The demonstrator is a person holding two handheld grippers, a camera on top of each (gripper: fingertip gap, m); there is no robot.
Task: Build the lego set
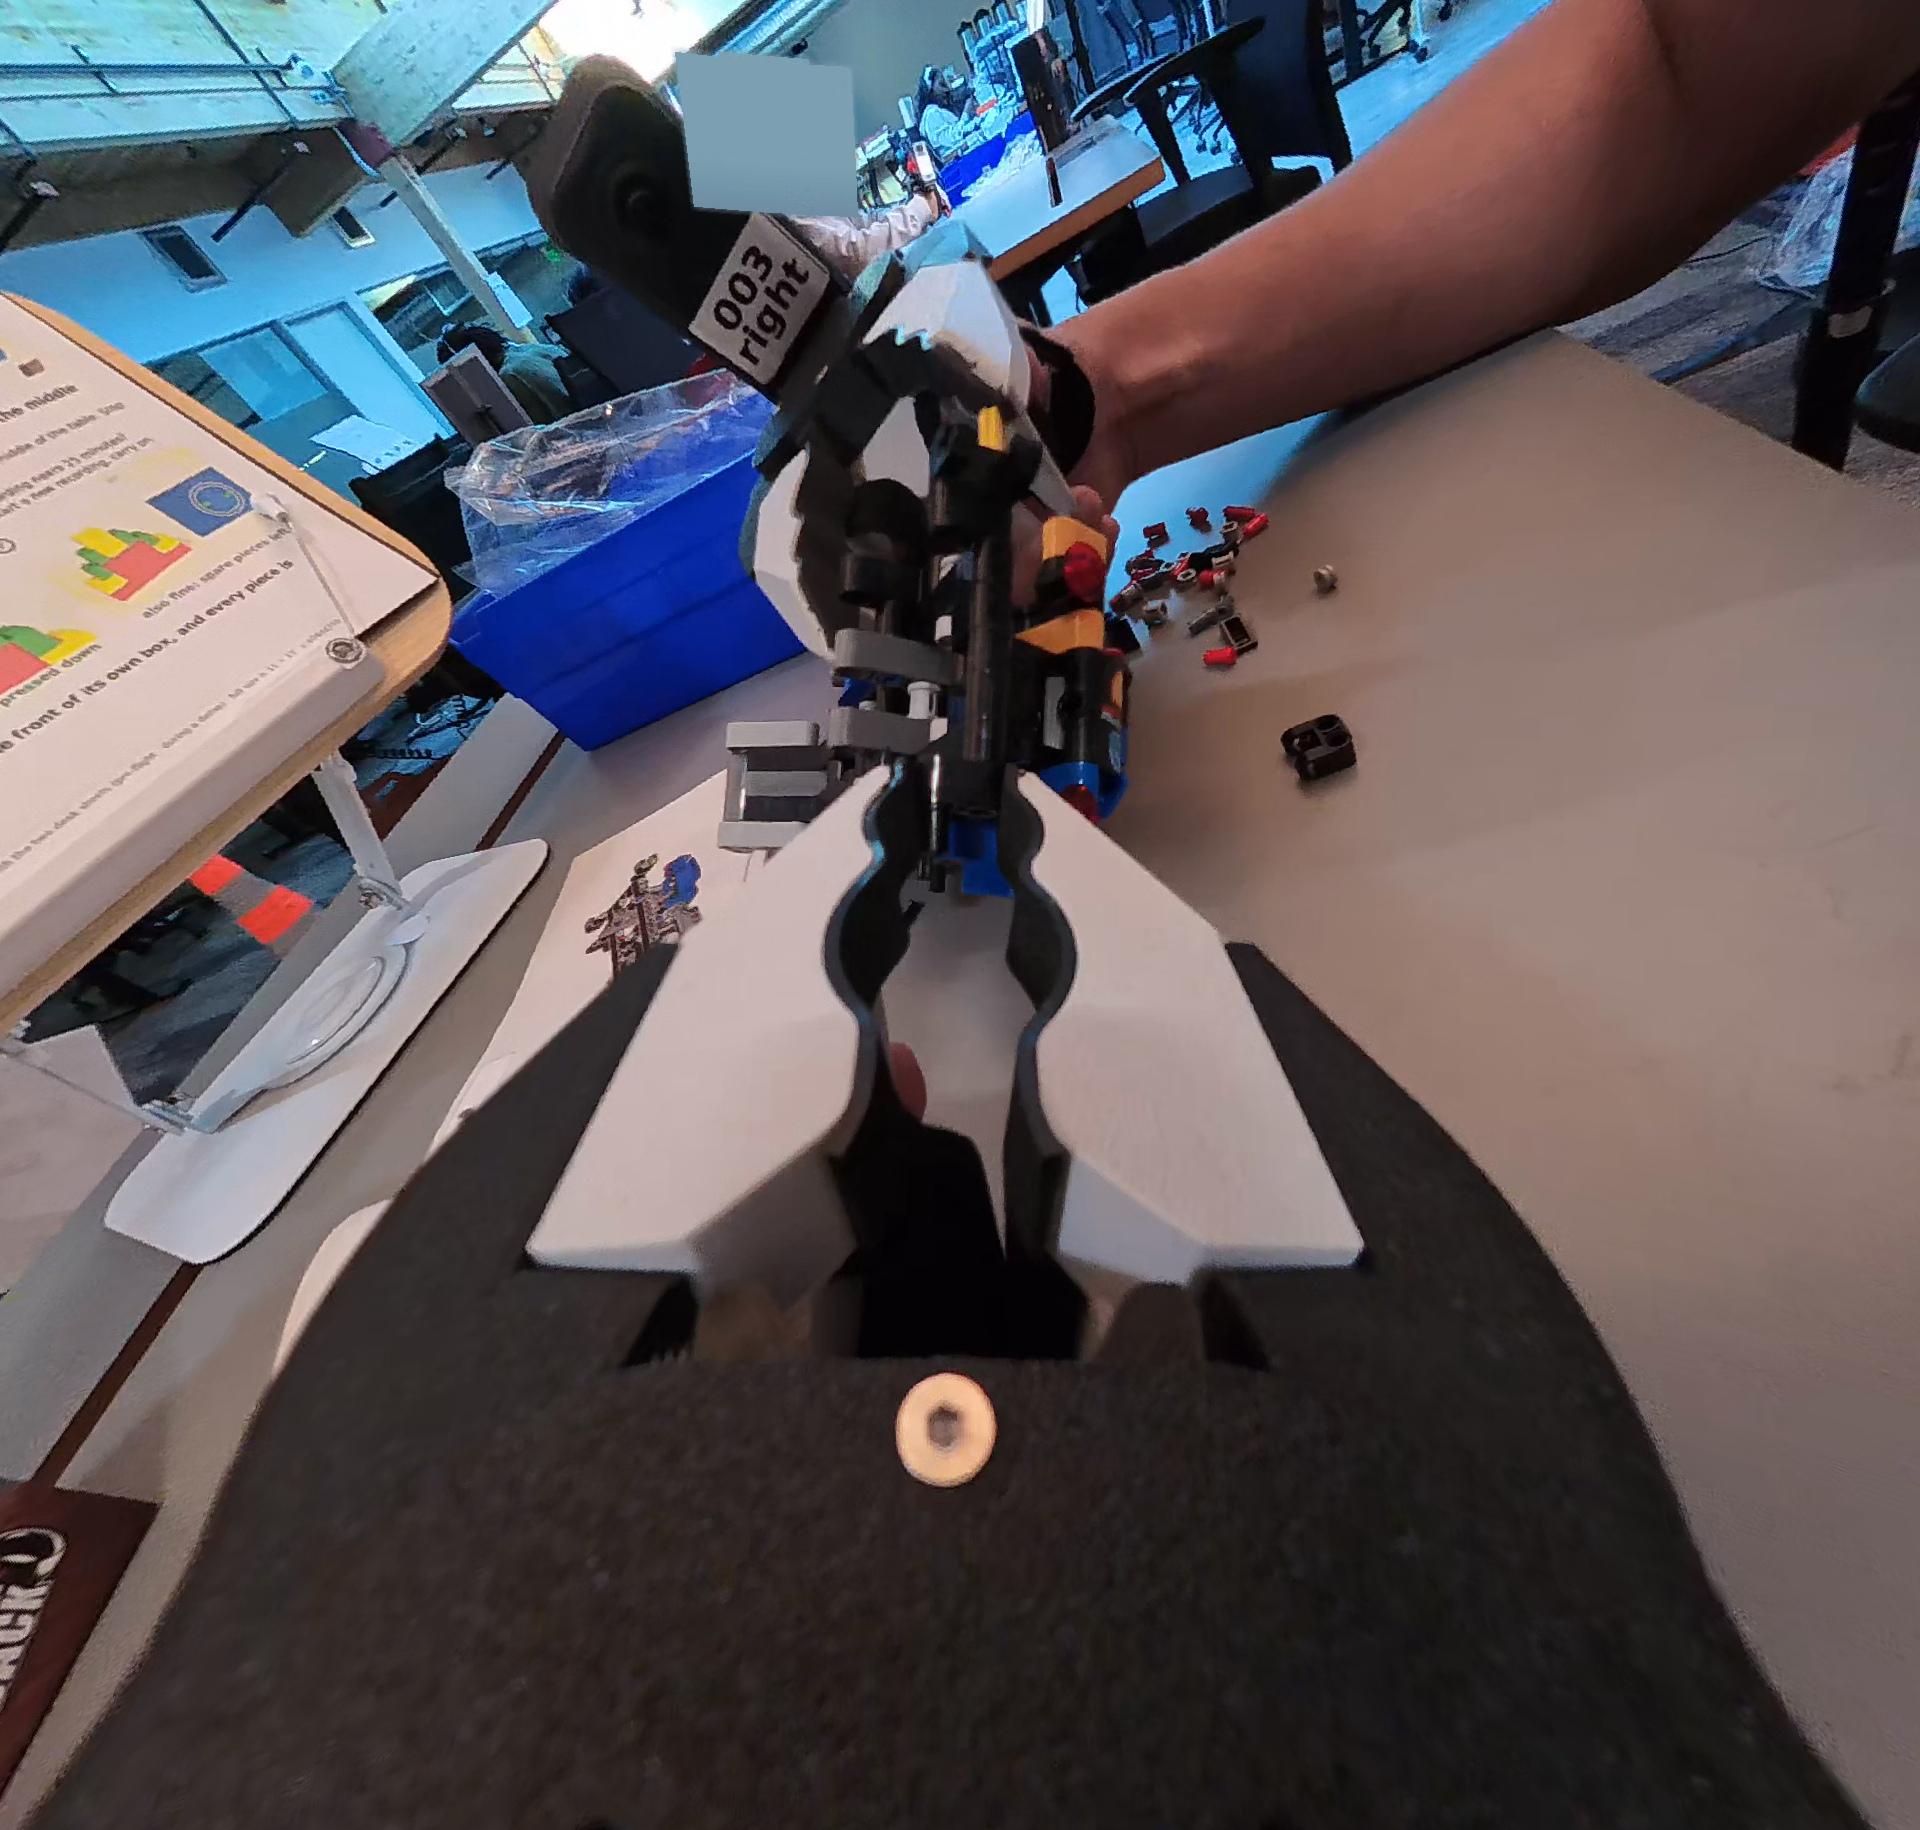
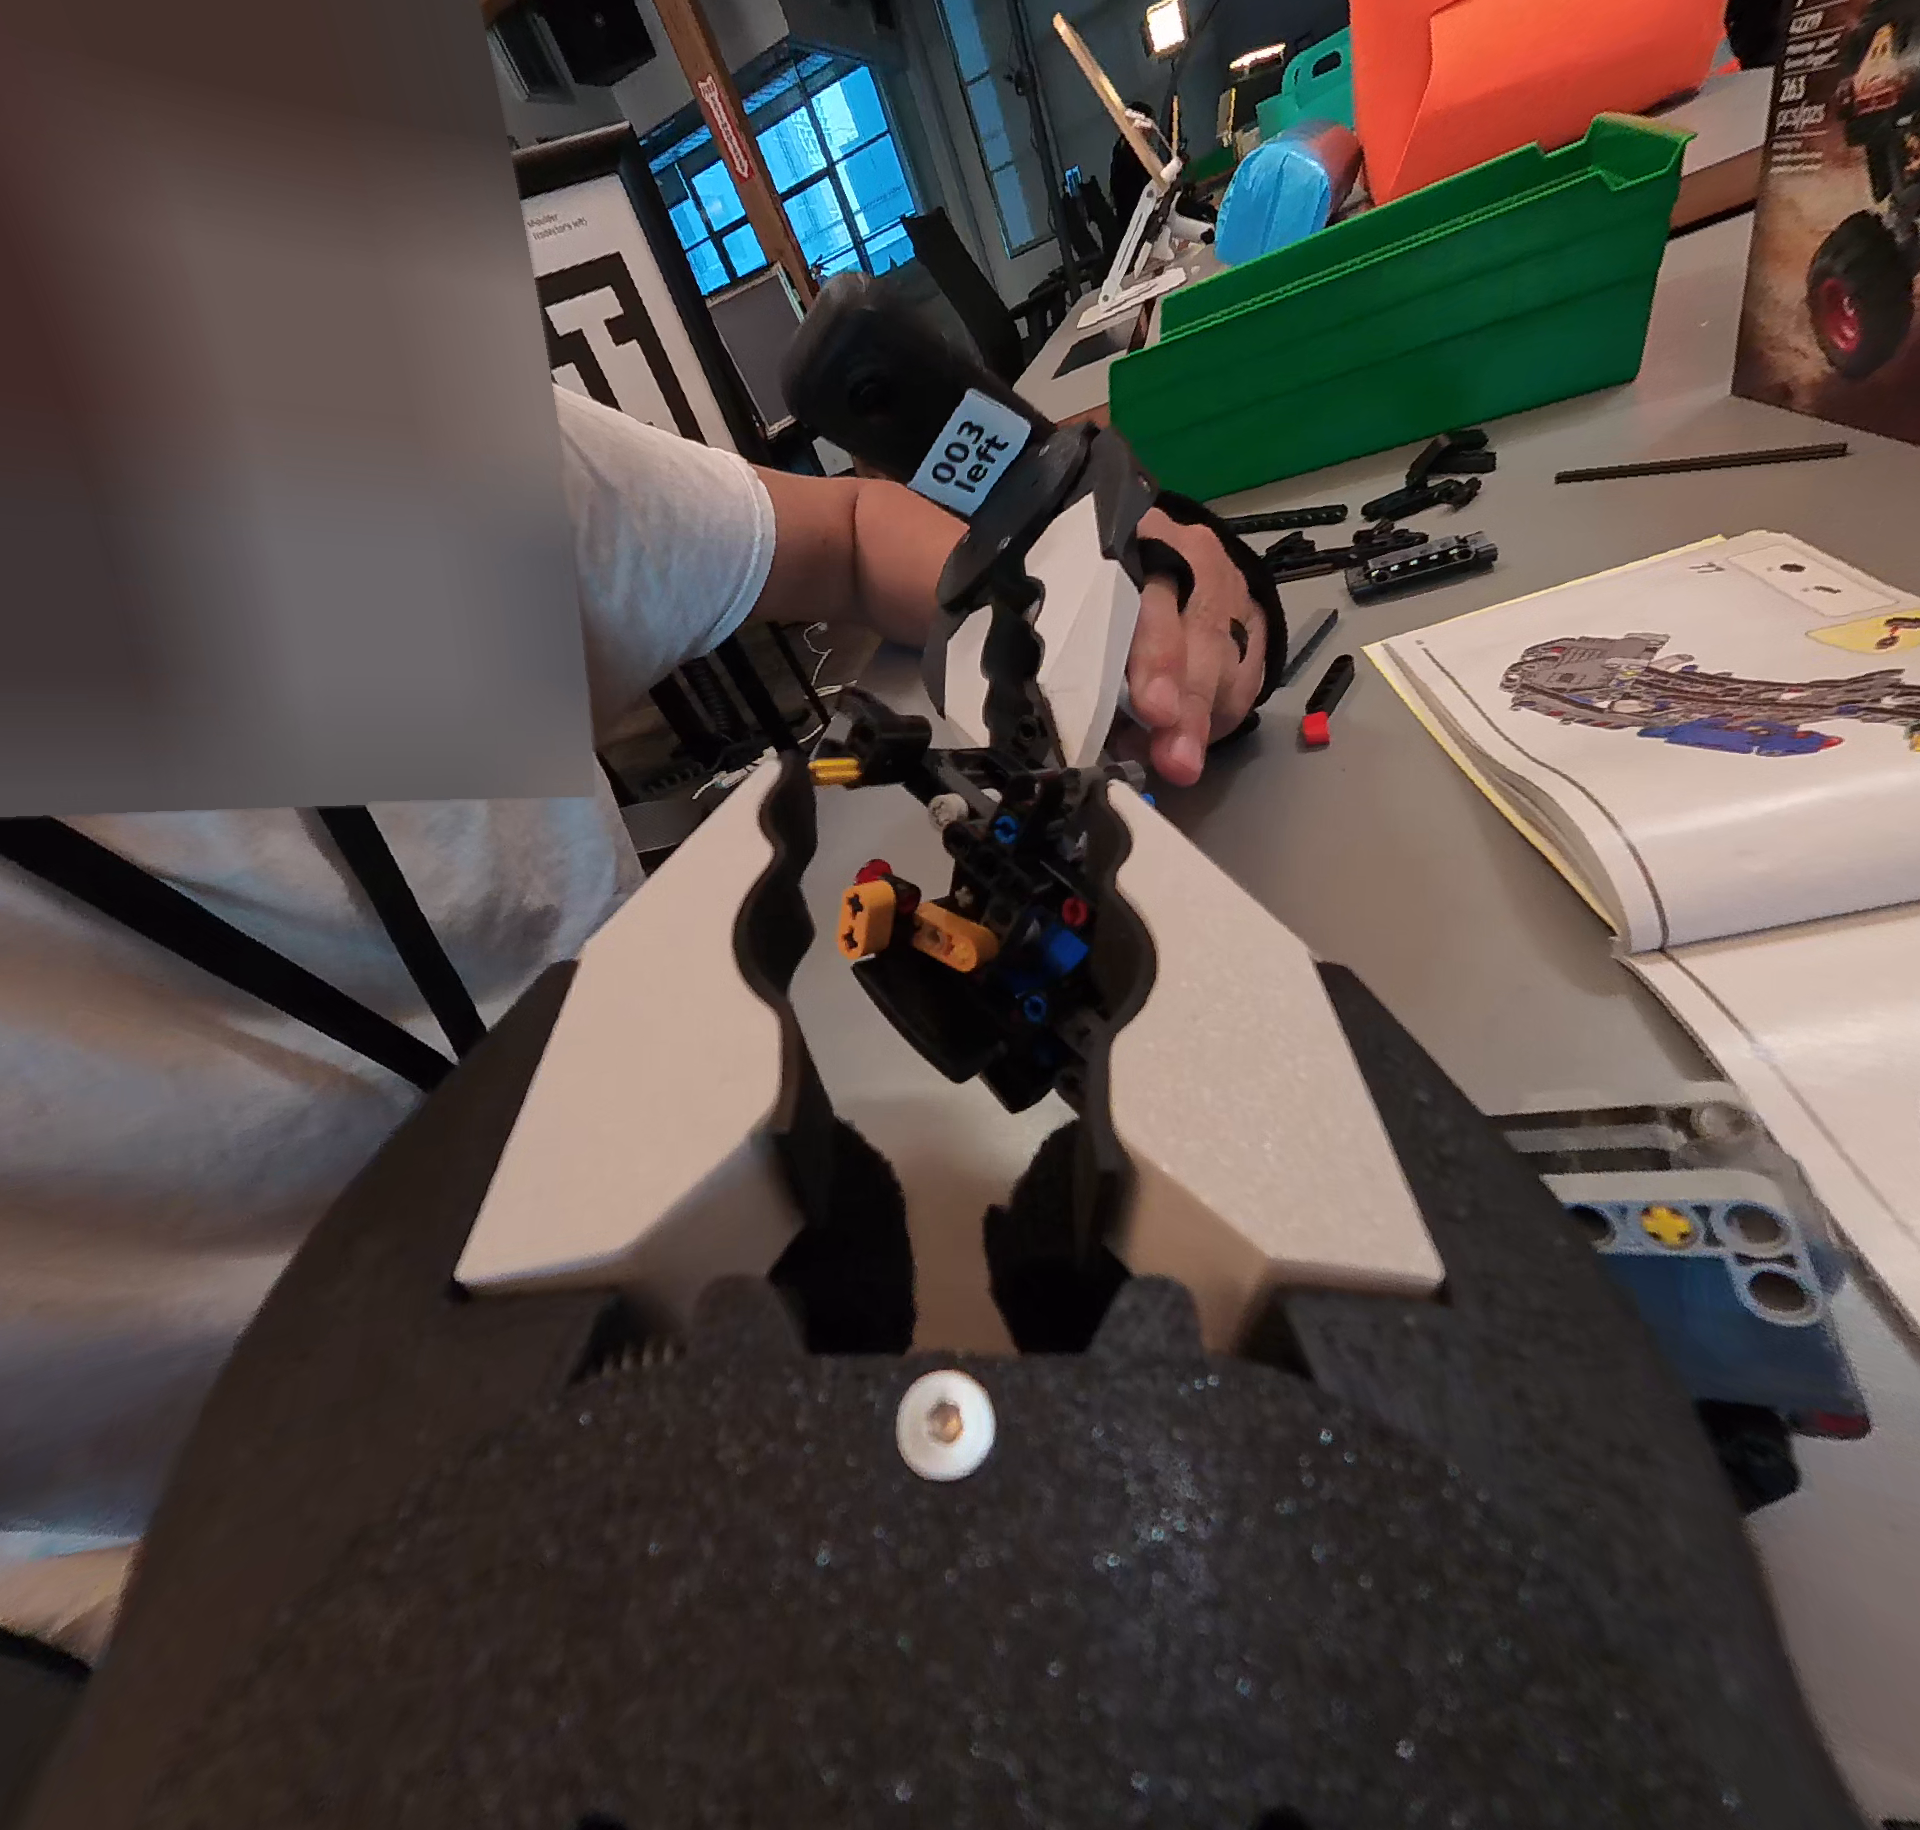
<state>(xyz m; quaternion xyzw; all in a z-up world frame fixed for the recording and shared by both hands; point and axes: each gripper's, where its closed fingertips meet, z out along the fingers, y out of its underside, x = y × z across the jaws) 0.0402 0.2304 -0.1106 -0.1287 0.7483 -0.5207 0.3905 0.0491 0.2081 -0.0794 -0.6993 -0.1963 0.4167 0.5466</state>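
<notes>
the partly built lego model [image 2: 997,959], a black frame with yellow, blue and red parts, is held up off the grey tabletop [image 2: 1455,907] between both tools. the right gripper [image 2: 951,907] stands fairly wide apart around the model's near end; its right finger touches the frame, while the left finger sits clear of the yellow connectors, so a firm grip is doubtful. the left gripper [image 1: 951,814] is narrowed to a slim gap on the model's lower black-and-blue end [image 1: 971,824], apparently pinching it, though the contact is partly hidden.

loose small red, black and grey pieces [image 1: 1195,575] lie scattered toward the far edge of the tabletop in the left wrist view, with a single black connector [image 1: 1317,746] apart from them. an open instruction booklet [image 2: 1683,741] lies near black beams [image 2: 1392,544] and a green bin [image 2: 1403,326]. a blue bin [image 1: 623,606] sits at the tabletop's edge.
</notes>
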